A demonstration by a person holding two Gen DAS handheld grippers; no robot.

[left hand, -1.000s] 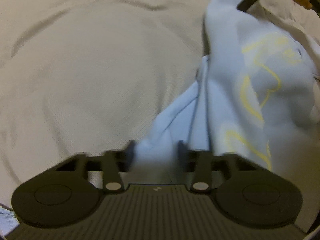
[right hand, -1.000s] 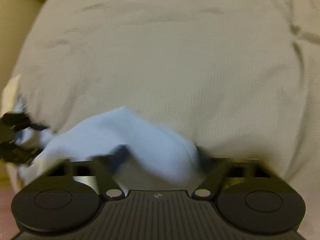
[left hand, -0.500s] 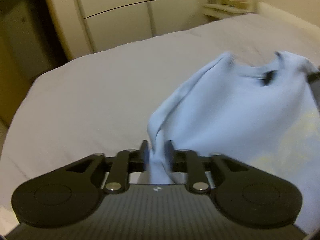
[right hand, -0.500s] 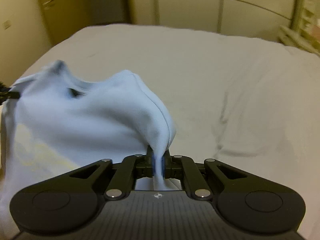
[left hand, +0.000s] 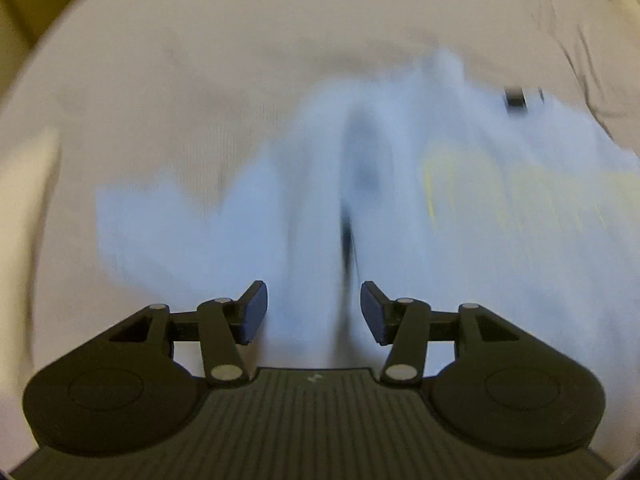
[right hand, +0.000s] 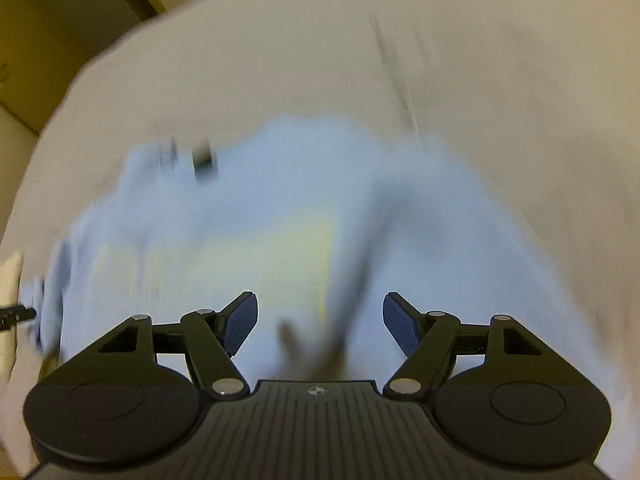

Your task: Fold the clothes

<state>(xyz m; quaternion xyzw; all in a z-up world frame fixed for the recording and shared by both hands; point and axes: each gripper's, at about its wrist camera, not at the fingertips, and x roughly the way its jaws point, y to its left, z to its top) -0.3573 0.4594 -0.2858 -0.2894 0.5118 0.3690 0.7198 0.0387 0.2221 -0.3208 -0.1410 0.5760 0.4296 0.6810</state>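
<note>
Left wrist view: my left gripper [left hand: 313,312], black with two dark-padded fingers, jaws apart and gripping nothing. Item between and beyond the pads: one pale blue cotton T-shirt with a yellow printed design [left hand: 400,208], blurred, spread over the white bed sheet [left hand: 180,80]. Yellow print at 2 o'clock from the jaws; a dark fold runs toward 12 o'clock; a sleeve-like lobe lies at 10 o'clock. Small black neck label [left hand: 515,98] near the garment's far edge at 1 o'clock.

Right wrist view: my right gripper [right hand: 320,322], black with blue-padded fingers, jaws wide apart, clamped on nothing. Same T-shirt [right hand: 420,220] fills the middle ground on the sheet [right hand: 400,40], cloth passing under the gap between the pads; whether it touches them I cannot tell. Yellow print at 11 o'clock, label [right hand: 204,162] farther out at 11 o'clock. Tip of my left gripper [right hand: 16,314] enters at 9 o'clock, at the garment's edge.
</note>
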